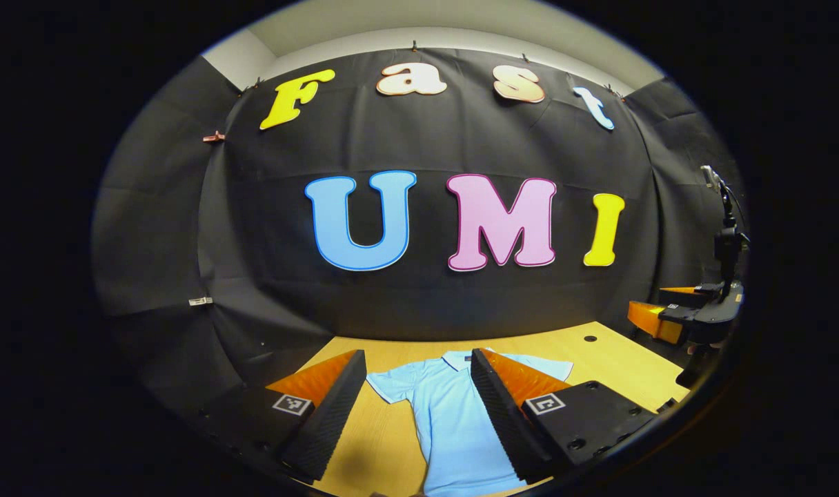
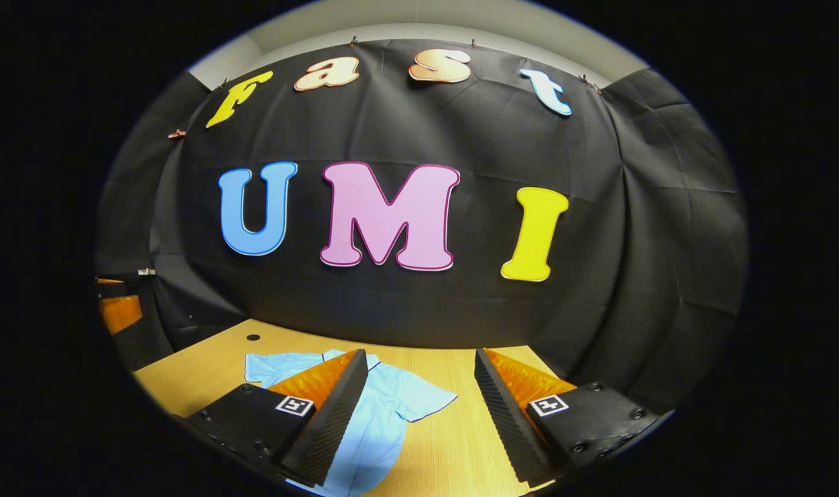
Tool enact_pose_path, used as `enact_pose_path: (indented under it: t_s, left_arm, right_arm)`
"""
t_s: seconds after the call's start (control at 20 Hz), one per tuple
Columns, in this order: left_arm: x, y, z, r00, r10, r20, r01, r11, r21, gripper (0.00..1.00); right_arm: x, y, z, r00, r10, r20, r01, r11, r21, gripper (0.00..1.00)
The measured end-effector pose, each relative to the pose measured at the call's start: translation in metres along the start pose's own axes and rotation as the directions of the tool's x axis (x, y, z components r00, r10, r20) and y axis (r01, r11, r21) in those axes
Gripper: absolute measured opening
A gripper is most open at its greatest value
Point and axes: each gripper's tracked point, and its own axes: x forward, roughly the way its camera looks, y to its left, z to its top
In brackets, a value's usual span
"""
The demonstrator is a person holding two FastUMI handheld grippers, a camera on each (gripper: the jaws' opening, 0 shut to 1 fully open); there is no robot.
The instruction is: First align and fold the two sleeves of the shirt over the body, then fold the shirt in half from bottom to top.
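A light blue short-sleeved shirt [image 1: 454,421] lies flat on the wooden worktop [image 1: 599,359], collar toward the black cloth wall and both sleeves spread out to the sides, unfolded. In the left gripper view, the left gripper [image 1: 418,414] hangs above the worktop with its jaws set wide apart; nothing sits between them, and neither finger presses on the fabric. Through the gap the shirt's body and one sleeve show, while the other sleeve pokes out beyond the finger on the right side of that view. The collar [image 1: 456,359] sits just past the fingertips. Farther off at the right edge of this view, the right gripper [image 1: 668,314] floats above the worktop's far corner, well apart from the shirt. In the right gripper view, the right gripper [image 2: 419,407] likewise has its jaws spread wide and empty, raised over bare wood. Here the shirt [image 2: 385,407] lies mostly toward the left, partly behind the left-hand finger, with one sleeve [image 2: 423,400] reaching into the gap between the fingers. A small dark round hole [image 2: 252,337] marks the worktop near the shirt's other sleeve.
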Motion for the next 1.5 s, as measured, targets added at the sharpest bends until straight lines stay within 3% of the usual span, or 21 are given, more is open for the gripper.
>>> enact_pose_path:
  t_s: [0.35, 0.85, 1.15, 1.5]
  left_arm:
    - [0.016, -0.002, -0.009, 0.998, 0.063, -0.022, -0.062, 0.998, 0.003, 0.96]
    - [0.029, -0.001, -0.033, 0.981, 0.151, -0.123, -0.153, 0.988, -0.008, 0.96]
    - [0.034, 0.002, -0.054, 0.961, 0.166, -0.222, -0.177, 0.984, -0.029, 0.97]
    - [0.049, 0.009, -0.057, 0.948, 0.187, -0.259, -0.195, 0.981, -0.007, 0.97]
  right_arm:
    - [0.055, -0.007, -0.036, 0.996, 0.057, -0.064, -0.059, 0.998, -0.034, 0.97]
    - [0.142, -0.044, -0.099, 0.981, 0.046, -0.187, -0.048, 0.999, -0.004, 0.97]
    - [0.187, -0.060, -0.165, 0.943, 0.026, -0.332, -0.012, 0.999, 0.046, 0.98]
    - [0.229, -0.062, -0.235, 0.893, 0.043, -0.449, -0.036, 0.999, 0.026, 0.97]
